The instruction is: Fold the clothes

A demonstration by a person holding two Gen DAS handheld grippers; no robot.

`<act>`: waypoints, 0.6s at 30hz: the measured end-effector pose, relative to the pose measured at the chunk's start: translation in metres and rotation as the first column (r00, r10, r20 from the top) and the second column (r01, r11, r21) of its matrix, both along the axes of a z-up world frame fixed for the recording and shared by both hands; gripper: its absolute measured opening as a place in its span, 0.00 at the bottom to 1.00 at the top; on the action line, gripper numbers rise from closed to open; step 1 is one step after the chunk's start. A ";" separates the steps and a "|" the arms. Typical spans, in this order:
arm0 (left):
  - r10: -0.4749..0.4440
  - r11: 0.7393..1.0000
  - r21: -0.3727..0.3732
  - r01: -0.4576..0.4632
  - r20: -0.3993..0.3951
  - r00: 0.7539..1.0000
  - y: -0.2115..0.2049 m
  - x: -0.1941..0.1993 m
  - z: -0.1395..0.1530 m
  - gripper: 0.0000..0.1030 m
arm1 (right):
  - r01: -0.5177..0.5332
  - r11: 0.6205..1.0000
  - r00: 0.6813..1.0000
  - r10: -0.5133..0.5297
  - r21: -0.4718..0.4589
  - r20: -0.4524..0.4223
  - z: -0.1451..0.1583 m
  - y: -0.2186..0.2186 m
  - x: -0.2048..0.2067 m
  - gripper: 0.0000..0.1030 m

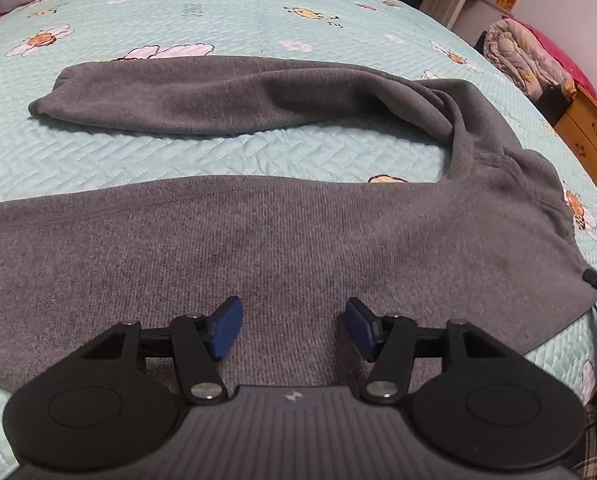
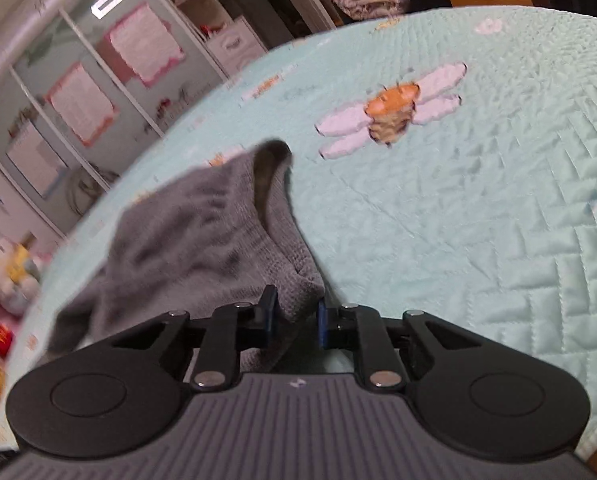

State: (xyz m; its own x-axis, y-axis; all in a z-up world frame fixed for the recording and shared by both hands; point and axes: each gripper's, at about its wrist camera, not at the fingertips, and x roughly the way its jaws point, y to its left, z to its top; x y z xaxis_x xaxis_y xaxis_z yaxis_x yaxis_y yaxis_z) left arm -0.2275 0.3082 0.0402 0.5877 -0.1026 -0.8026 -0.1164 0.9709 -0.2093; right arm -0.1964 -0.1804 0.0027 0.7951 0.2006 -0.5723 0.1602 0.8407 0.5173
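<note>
A grey knitted garment (image 1: pixel 282 248), trousers or a long-sleeved top by the look of it, lies spread across the pale green quilted bedspread (image 1: pixel 218 152), one long limb (image 1: pixel 186 98) stretched flat and apart from the broad panel nearest the person. The left gripper (image 1: pixel 294 328) hovers over that panel with its blue pads (image 1: pixel 228 326) well apart and nothing between them. The right gripper (image 2: pixel 296 318) has a bunched corner of the same cloth (image 2: pixel 298 292) clamped between its pads, the fabric rising away from it in a ridge. I judge this the start of a fold: one corner taken, the second not yet. The next move seems to call for the left gripper to come down on an edge and pinch it, so both can carry the cloth over together. The panel's left end runs out of the left view, the right view is blurred, and what garment this is stays uncertain.
</note>
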 end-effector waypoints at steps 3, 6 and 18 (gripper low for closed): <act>-0.026 0.999 0.028 0.026 0.000 1.000 -0.005 0.000 -0.001 0.63 | -0.006 1.000 1.000 0.006 -0.003 -0.006 -0.002 -0.001 0.001 0.20; -0.030 0.999 0.022 0.030 -0.005 1.000 -0.004 0.001 -0.003 0.64 | 0.032 0.999 0.999 -0.032 0.009 -0.013 0.007 -0.003 -0.002 0.30; -0.041 0.999 0.010 0.041 0.001 0.999 -0.008 0.003 -0.006 0.75 | -0.386 0.889 0.891 0.428 -0.246 0.149 0.055 0.142 -0.013 0.32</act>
State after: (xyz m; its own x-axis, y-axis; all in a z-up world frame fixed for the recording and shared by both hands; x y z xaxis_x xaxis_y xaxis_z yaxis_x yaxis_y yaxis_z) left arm -0.2245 0.3003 0.0340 0.5844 -0.1189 -0.8027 -0.0758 0.9769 -0.2000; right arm -0.2094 -0.0383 0.0582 0.7674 0.4262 -0.4790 -0.3047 0.8997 0.3125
